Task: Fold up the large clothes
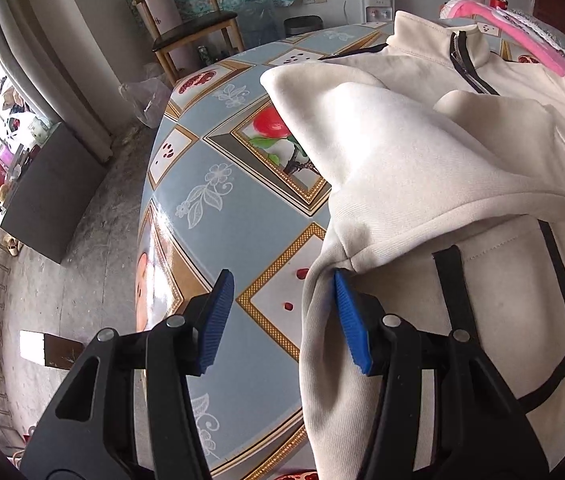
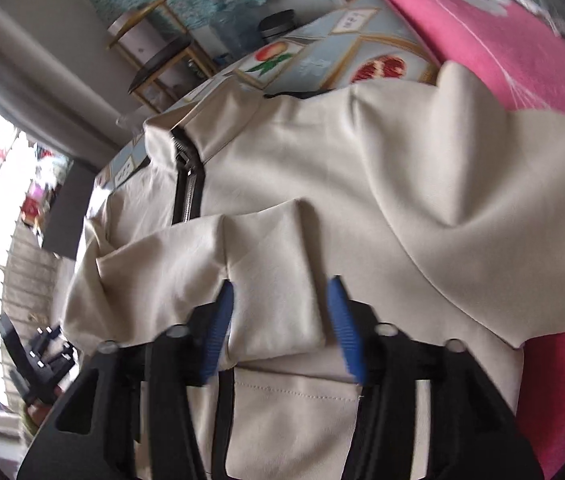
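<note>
Your left gripper (image 1: 282, 320) stands open at the jacket (image 1: 422, 160) side edge, ready to pinch. Your right gripper (image 2: 280, 326), open too, straddles the sleeve cuff (image 2: 278, 280) folded over the jacket's chest.

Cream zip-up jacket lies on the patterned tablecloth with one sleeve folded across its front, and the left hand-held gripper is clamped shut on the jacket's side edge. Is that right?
Not quite. In the left wrist view the left hand-held gripper is open: its jaws stand wide apart, with only the right finger against the cream jacket. The jacket does lie on the patterned tablecloth, one sleeve folded across its front.
</note>
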Demonstrator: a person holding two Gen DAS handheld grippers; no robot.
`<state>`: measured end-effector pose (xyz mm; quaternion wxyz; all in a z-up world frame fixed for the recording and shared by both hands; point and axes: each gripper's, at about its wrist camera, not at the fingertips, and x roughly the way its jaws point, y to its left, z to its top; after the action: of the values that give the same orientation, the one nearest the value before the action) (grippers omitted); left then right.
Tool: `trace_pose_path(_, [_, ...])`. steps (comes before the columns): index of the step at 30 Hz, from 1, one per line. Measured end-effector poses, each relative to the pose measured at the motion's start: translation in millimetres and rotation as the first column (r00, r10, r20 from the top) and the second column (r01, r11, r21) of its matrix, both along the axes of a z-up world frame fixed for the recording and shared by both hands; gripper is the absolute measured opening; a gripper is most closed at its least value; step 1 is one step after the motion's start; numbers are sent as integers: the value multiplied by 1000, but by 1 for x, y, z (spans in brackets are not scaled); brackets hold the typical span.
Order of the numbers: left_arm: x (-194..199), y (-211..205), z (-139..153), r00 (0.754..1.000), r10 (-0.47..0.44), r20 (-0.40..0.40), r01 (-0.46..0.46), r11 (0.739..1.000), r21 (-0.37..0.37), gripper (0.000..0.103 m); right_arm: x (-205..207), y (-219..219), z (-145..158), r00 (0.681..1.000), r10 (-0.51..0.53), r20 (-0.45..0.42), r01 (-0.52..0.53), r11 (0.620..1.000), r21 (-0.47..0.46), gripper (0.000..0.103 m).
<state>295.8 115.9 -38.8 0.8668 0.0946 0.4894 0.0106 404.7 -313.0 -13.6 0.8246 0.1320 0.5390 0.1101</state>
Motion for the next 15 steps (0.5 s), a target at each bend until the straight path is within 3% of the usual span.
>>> trace_pose_path(4, [-1,-3,-3,1000,2,-1,-2,1000,11,50,3,8,-12,999,-3,-38,-1,995,-97,52])
trace_pose_path(7, [-2,-4,-2,1000,1,4,-1,1000,18,50,10,3,-22,998,-28,-48,22,994,-106,52])
trace_pose_path(10, [-1,-4,-2,1000,2,8,-2,1000,22,50,22,3,-25,999,-35,-32,31,992,-119,40])
trace_pose_path(15, [3,-4,-1,1000,6,18,-6,1000,12,50,45,6,-24,999,-18,-36,14,993,-116,36])
